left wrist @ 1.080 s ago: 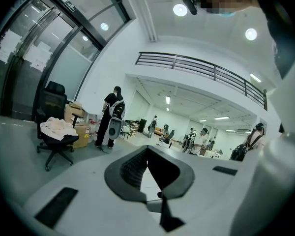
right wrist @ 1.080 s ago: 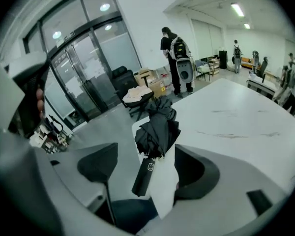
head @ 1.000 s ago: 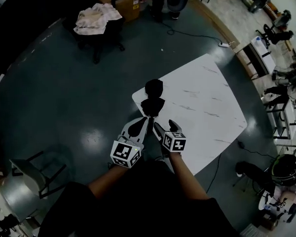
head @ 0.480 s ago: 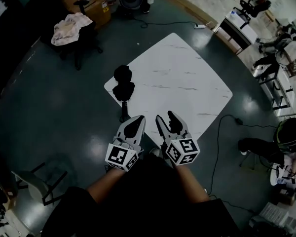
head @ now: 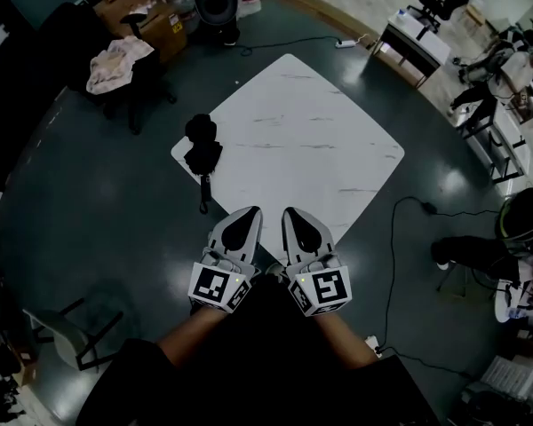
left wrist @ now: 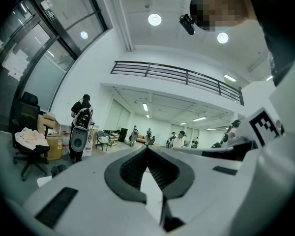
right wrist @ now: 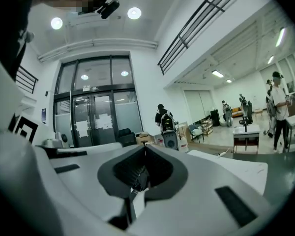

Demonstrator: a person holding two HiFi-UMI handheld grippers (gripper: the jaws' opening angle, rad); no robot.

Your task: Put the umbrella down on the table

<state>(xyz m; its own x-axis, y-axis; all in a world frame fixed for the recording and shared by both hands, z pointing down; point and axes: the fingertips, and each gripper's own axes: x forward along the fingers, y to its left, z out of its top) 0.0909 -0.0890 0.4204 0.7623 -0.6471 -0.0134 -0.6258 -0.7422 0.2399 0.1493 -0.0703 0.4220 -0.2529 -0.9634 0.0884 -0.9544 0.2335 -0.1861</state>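
Note:
The black folded umbrella [head: 202,153] lies on the left corner of the white marble-look table [head: 311,140], its handle [head: 204,195] sticking out past the edge. Both grippers are drawn back close to my body, well short of the umbrella and side by side. My left gripper [head: 247,213] is shut with nothing in it; in the left gripper view its jaws [left wrist: 147,147] meet at the tips. My right gripper [head: 293,213] is shut and empty too, with its tips [right wrist: 145,146] touching. Both point level toward the table.
An office chair with a pale cloth [head: 115,59] stands at the far left beside cardboard boxes [head: 155,20]. A grey chair [head: 62,337] is at the near left. A cable [head: 409,209] runs over the dark floor on the right. Desks [head: 417,41] and people are at the far right.
Both grippers pulled back from the umbrella's handle toward my body and rose. The right jaws went from open to shut. The umbrella stayed on the table corner.

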